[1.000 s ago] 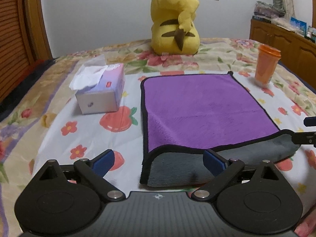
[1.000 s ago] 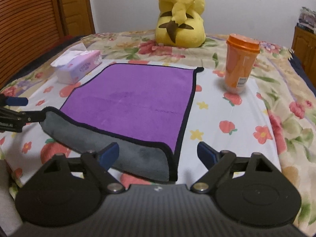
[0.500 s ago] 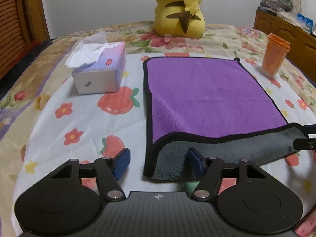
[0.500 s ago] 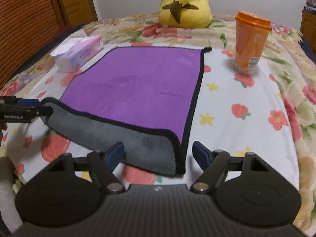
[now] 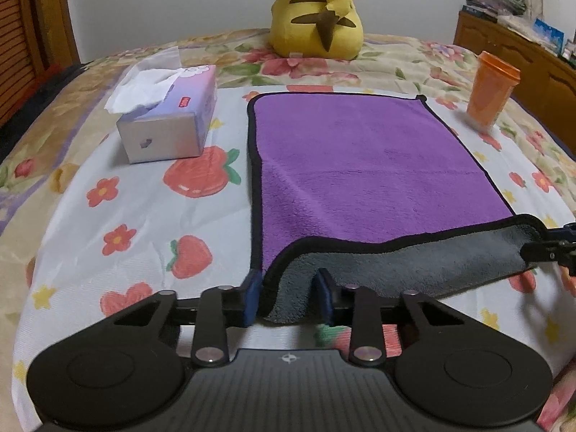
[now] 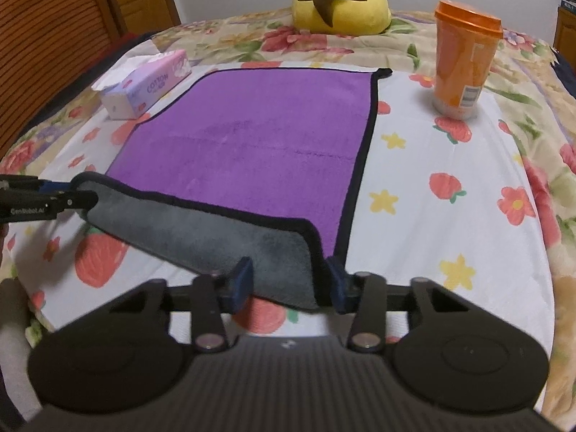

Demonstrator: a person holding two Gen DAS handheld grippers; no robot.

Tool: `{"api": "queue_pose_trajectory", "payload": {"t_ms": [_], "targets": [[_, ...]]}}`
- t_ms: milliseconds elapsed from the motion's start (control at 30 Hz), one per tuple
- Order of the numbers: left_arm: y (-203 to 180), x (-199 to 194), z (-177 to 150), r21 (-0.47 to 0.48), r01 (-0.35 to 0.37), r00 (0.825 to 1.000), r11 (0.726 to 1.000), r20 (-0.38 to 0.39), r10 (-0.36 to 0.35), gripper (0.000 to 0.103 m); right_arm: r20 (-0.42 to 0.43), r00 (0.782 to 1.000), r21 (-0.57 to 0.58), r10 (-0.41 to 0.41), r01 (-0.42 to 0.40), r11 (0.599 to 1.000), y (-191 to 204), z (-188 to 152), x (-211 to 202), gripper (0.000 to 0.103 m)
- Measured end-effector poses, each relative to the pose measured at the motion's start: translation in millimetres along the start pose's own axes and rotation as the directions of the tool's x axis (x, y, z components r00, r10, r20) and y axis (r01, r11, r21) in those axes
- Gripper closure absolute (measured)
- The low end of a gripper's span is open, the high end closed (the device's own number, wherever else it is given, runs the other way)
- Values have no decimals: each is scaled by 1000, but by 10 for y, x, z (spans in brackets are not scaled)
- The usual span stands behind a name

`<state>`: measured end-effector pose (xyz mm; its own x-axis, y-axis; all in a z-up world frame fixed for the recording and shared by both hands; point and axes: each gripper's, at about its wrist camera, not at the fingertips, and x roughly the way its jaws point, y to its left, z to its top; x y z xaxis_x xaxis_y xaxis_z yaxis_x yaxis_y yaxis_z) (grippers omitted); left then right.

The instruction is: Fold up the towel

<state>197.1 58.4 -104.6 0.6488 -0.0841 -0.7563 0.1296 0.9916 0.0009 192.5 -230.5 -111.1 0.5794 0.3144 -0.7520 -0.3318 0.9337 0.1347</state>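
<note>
A purple towel (image 5: pixel 363 165) with black trim and a grey underside lies flat on the flowered bed sheet; it also shows in the right wrist view (image 6: pixel 252 136). Its near edge is turned up, grey side showing. My left gripper (image 5: pixel 288 297) has its blue pads on either side of the near left corner, with a gap between them. My right gripper (image 6: pixel 288 280) straddles the near right corner the same way. Each gripper's fingers show at the edge of the other view.
A tissue box (image 5: pixel 169 126) stands left of the towel. An orange lidded cup (image 6: pixel 464 61) stands to its right. A yellow plush toy (image 5: pixel 316 10) sits at the far side of the bed. A wooden cabinet (image 5: pixel 522 57) is at far right.
Both grippers have narrowed from wide open around the towel's near corners. The near edge has lifted and the grey flap shows more.
</note>
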Motion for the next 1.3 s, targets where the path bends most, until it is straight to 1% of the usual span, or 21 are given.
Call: {"api": "queue_pose_trajectory", "payload": {"t_ms": [67,233,267,300,333,567,833,1133,1300], "targets": [[2,-1,-1,1,-1,1000,1000,1,1,78,0,1000,-6,-8,8,1000,0,0,5,76],[-11,-20,2,9,7,1000,1000,12,-7,91,2,1000,-12,-17,17,1000,-16,5,12,84],[-15,-27,5,11,9,1000,1000,15,-9,92,4,1000,-14,-17,17,1000,-17,6,9,88],[-21,-38,3,12,9,1000,1000,19,-10,93,6,1000,-15,-18,18,1000,-21,10,7,97],[-25,-49,5,13,11,1000,1000,24,-12,94,10,1000,-16,-19,19,1000,-24,13,3,97],[-49,-183,48,18,20,996,1000,89,-22,94,38,999,-15,-22,23,1000,-47,38,-29,98],[-58,-325,121,13,18,986,1000,165,-20,95,110,994,-7,-15,16,1000,-69,124,-142,98],[-63,-362,184,6,20,977,1000,210,-21,95,159,987,-11,-6,8,1000,-126,263,-154,98],[-69,-332,234,8,20,974,1000,226,-22,95,165,986,-17,-6,9,1000,-164,312,-96,98]]}}
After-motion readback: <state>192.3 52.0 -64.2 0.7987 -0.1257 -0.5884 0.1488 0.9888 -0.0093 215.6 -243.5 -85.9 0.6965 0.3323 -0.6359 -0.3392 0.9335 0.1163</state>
